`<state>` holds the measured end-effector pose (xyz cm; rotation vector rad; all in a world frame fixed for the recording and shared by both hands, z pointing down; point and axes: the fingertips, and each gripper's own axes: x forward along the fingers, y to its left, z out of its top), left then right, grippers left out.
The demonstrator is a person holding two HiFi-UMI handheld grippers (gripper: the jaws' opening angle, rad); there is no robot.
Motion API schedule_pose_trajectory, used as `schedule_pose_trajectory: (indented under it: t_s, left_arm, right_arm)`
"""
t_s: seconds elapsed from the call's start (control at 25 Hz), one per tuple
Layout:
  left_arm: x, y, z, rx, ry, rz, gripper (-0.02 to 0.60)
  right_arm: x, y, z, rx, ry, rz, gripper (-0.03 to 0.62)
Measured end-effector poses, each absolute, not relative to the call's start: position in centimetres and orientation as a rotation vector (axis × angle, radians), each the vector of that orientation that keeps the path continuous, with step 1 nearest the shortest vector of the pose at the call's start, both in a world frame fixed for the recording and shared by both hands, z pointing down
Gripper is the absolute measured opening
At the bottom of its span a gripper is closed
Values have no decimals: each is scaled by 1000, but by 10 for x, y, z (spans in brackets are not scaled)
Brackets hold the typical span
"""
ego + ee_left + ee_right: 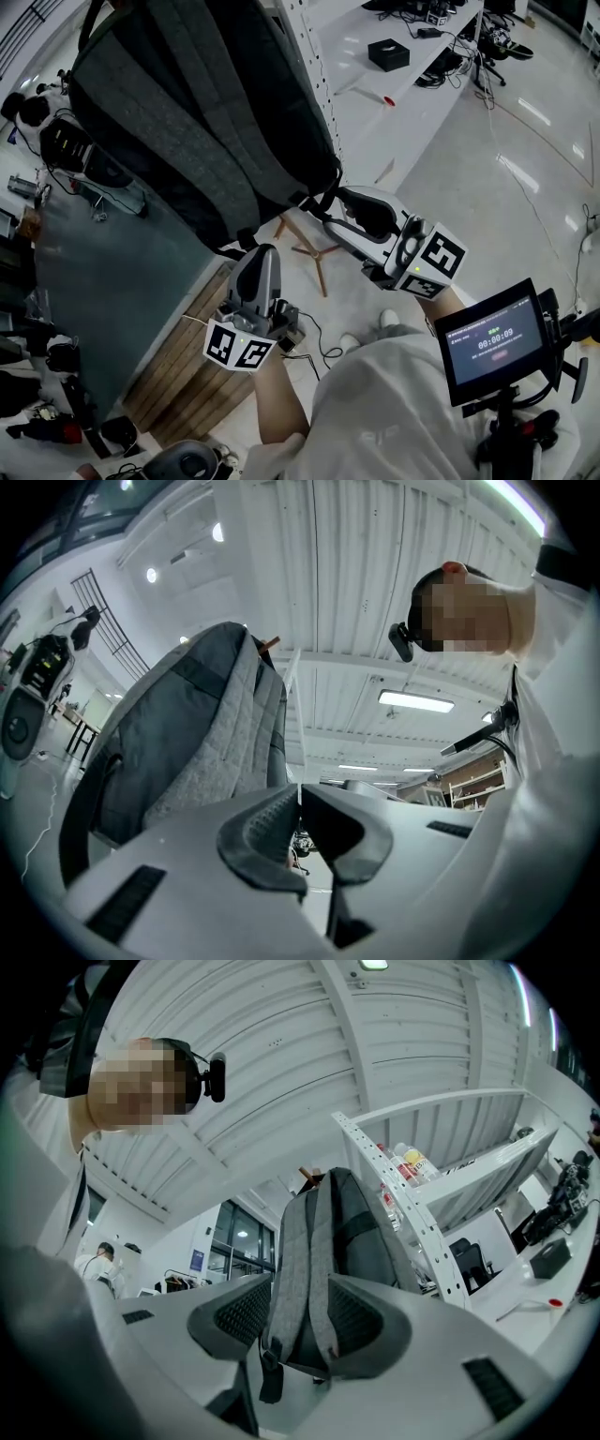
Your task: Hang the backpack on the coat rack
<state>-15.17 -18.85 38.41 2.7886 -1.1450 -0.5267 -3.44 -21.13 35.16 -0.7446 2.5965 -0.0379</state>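
The grey backpack (197, 112) hangs upright from the coat rack, whose wooden tip (309, 1176) pokes out above its top. The rack's wooden legs (314, 251) spread on the floor below the bag. My right gripper (345, 204) is open just under the bag's lower right corner. In the right gripper view the backpack's shoulder straps (302, 1269) show through the gap of my right gripper (300, 1314), and the pads are not pressing on them. My left gripper (259, 255) is shut and empty below the bag. In the left gripper view the backpack (178, 742) rises at the left of my left gripper (300, 803).
A white perforated shelf post (314, 66) stands right beside the bag. Behind it is a white table (412, 103) with a black box (388, 54) and cables. A timer screen (492, 339) sits at my lower right. Wooden boards (178, 366) and cluttered gear lie at the left.
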Motion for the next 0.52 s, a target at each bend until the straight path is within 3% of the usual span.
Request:
schedule_pose_trajectory:
  t_s: [0.52]
  left_arm:
    - [-146, -186, 390, 2784, -1144, -501, 14]
  right_arm:
    - [-23, -213, 361, -767, 2577, -99, 202]
